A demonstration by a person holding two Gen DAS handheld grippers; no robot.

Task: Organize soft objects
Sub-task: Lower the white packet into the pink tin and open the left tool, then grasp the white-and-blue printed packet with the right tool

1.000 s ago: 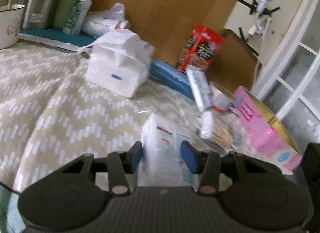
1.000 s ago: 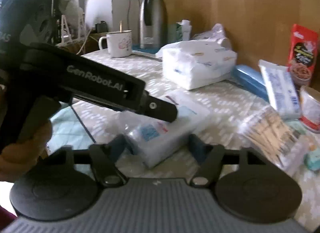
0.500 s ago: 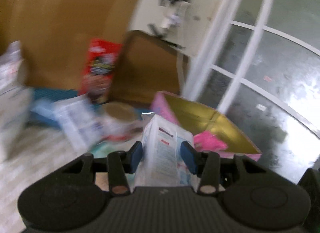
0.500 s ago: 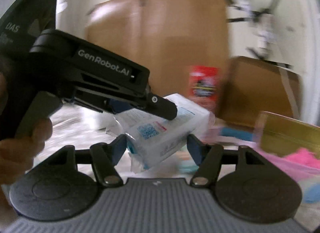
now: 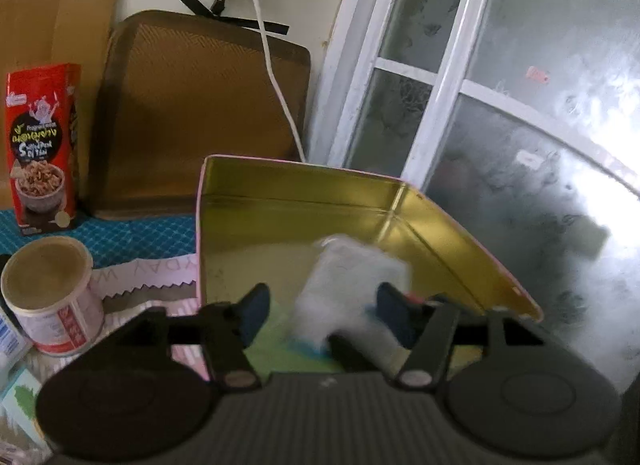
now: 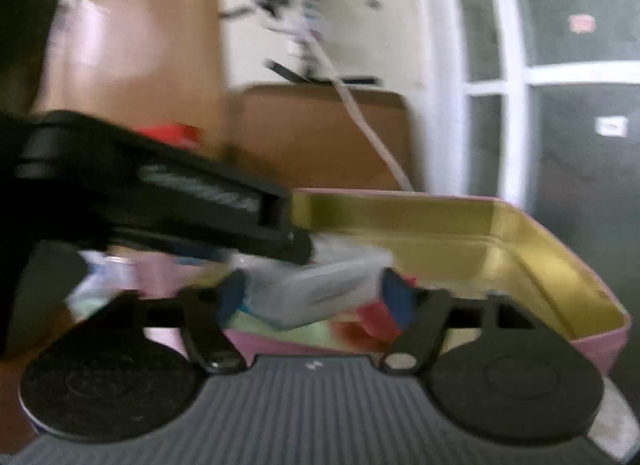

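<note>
Here, at the far left of the left wrist view, a red carton [image 5: 42,147] stands upright on a blue mat [image 5: 132,235], with an open-topped can [image 5: 52,297] nearer the camera. Behind them a brown cushion [image 5: 192,121] leans on the wall, and a white cable [image 5: 276,85] hangs down across it. Right of the can sits the tin [image 5: 304,193], pink outside and gold inside, with a window [image 5: 500,105] behind it.

The left gripper [image 5: 320,311] hangs over the tin's near edge. Its jaws have just been opening and stand apart; the white pack [image 5: 352,285], blurred, lies between them over the tin's inside, with a clear gap at the left pad. Whether the right pad still touches it I cannot tell.

In the right wrist view, the left gripper's black body crosses from the left. The right gripper [image 6: 312,299] is also over the tin [image 6: 520,237]; its jaws have just been opening wide, with the pack [image 6: 316,289] lying between them, small gaps at both pads.
</note>
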